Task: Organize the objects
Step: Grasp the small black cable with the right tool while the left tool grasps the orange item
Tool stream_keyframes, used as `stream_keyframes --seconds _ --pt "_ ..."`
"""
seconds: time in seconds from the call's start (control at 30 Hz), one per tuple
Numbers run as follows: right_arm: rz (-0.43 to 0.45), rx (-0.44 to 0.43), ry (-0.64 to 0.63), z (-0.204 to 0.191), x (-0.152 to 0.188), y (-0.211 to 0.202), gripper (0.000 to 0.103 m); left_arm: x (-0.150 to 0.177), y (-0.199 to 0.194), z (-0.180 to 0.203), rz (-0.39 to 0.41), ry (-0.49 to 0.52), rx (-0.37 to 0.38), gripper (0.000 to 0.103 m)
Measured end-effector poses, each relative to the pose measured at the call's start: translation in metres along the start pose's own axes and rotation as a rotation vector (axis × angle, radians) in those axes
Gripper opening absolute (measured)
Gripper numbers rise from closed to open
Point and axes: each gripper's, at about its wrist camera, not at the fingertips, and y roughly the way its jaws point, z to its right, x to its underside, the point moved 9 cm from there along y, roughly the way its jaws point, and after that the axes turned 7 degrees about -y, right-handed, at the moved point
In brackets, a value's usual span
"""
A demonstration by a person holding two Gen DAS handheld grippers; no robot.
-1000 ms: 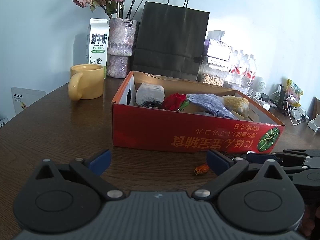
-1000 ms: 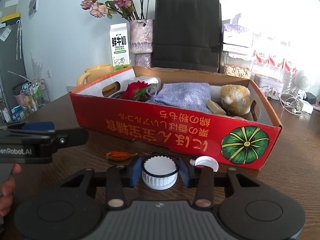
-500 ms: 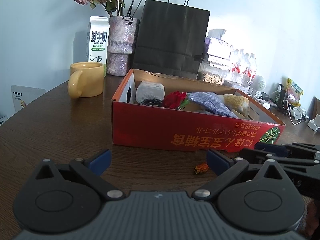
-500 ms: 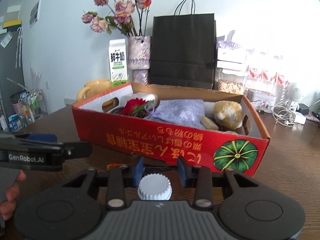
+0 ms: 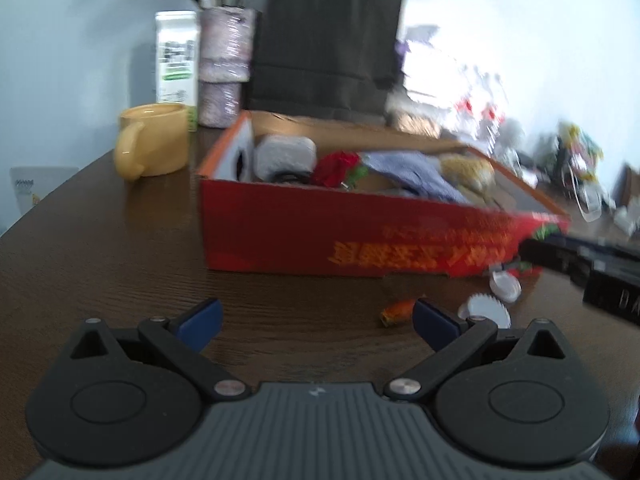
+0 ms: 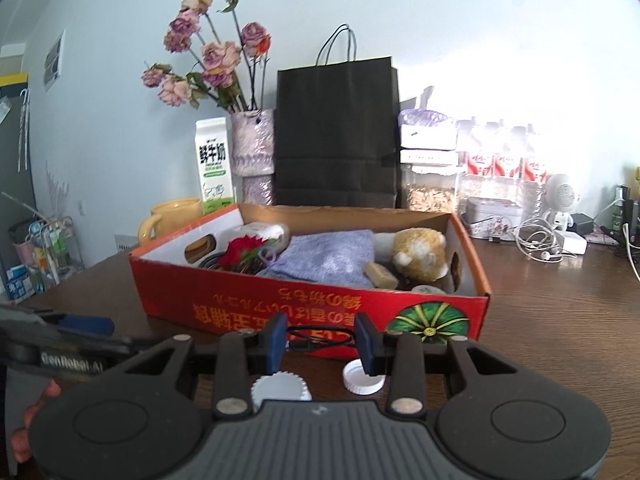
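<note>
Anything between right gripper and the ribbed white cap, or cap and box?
Nothing visible between right gripper and ribbed white cap; it lies on the table just below the open jaws. Toward the box, only its red front wall stands in the way; lift over it.

Left gripper low over dark wooden table, jaws wide apart, nothing between. Straight ahead: red cardboard box holding red flower, lilac cloth, tan plush toy. Just beyond right fingertip: orange wrapped candy, two white caps. Ahead-left: yellow mug, milk carton, vase. Right gripper enters from right edge, blurred.
</note>
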Motion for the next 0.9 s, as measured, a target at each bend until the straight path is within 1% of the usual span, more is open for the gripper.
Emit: stream_keyframes --seconds 0.07,0.2,0.3,0.37,0.43,0.5,0.53,0.6,0.67,0.7,0.83,0.9 --pt "0.003 0.006 0.007 0.004 0.0 -0.001 0.035 0.003 0.005 0.008 -0.025 0.046 -0.001 0.103" --pt "0.011 0.01 0.011 0.008 0.0 -0.003 0.035 0.004 0.014 0.018 -0.046 0.1 -0.012 0.102" --pt "0.016 0.01 0.014 0.009 0.0 -0.005 0.035 0.003 0.019 0.025 -0.055 0.12 -0.003 0.094" --pt "0.018 0.01 0.015 0.01 0.0 -0.005 0.035 0.001 0.023 0.031 -0.061 0.135 0.003 0.085" --pt "0.019 0.01 0.015 0.01 0.0 -0.006 0.035 -0.001 0.028 0.036 -0.067 0.145 0.012 0.085" --pt "0.018 0.01 0.015 0.01 0.0 -0.006 0.035 0.001 0.033 0.04 -0.088 0.146 0.027 0.077" --pt "0.018 0.01 0.015 0.01 0.0 -0.006 0.035 0.001 0.034 0.042 -0.088 0.153 0.033 0.072" --pt "0.016 0.011 0.017 0.011 0.0 -0.006 0.035 0.002 0.033 0.046 -0.08 0.174 0.043 0.057" --pt "0.014 0.009 0.018 0.011 0.0 -0.005 0.035 0.003 0.03 0.049 -0.078 0.183 0.07 0.017" --pt "0.013 0.009 0.016 0.011 0.001 -0.005 0.035 0.004 0.029 0.05 -0.079 0.18 0.078 0.013" --pt "0.013 0.009 0.016 0.011 0.001 -0.005 0.035 0.006 0.024 0.05 -0.075 0.151 0.096 0.013" --pt "0.013 0.009 0.015 0.011 0.001 -0.006 0.035 0.004 0.02 0.049 -0.06 0.137 0.096 0.013"
